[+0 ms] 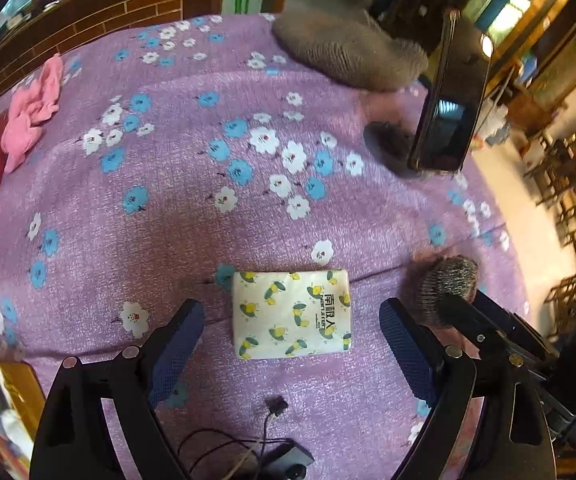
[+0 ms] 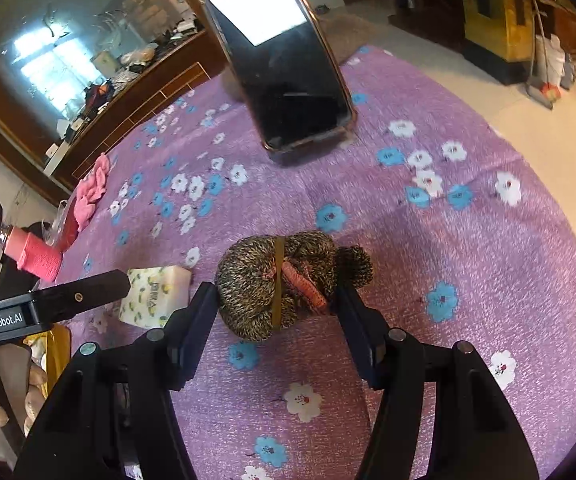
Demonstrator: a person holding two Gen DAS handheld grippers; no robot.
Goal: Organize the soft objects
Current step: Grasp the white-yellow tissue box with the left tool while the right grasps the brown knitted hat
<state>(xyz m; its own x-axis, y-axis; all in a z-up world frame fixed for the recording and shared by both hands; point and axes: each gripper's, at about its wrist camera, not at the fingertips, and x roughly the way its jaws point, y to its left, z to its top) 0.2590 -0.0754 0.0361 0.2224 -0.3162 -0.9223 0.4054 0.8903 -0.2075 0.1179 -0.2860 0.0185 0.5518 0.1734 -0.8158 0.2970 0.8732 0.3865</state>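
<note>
A white tissue pack (image 1: pixel 291 314) with yellow lemon print lies flat on the purple flowered cloth (image 1: pixel 208 208). My left gripper (image 1: pixel 291 324) is open, its blue pads on either side of the pack, not touching. A speckled knitted bundle (image 2: pixel 284 280), bound with a yellow rubber band, lies on the cloth (image 2: pixel 467 240). My right gripper (image 2: pixel 274 300) is open around it, fingers close to both sides. The bundle shows at the right in the left wrist view (image 1: pixel 445 280). The tissue pack shows at the left in the right wrist view (image 2: pixel 156 296).
A phone (image 1: pixel 447 96) stands propped upright at the back (image 2: pixel 284 68). A grey furry cushion (image 1: pixel 347 54) lies behind it. Pink cloth (image 1: pixel 32 112) lies at the far left (image 2: pixel 92 192). A cable and small black device (image 1: pixel 272 452) lie near me. A yellow box (image 1: pixel 4 404) sits at lower left.
</note>
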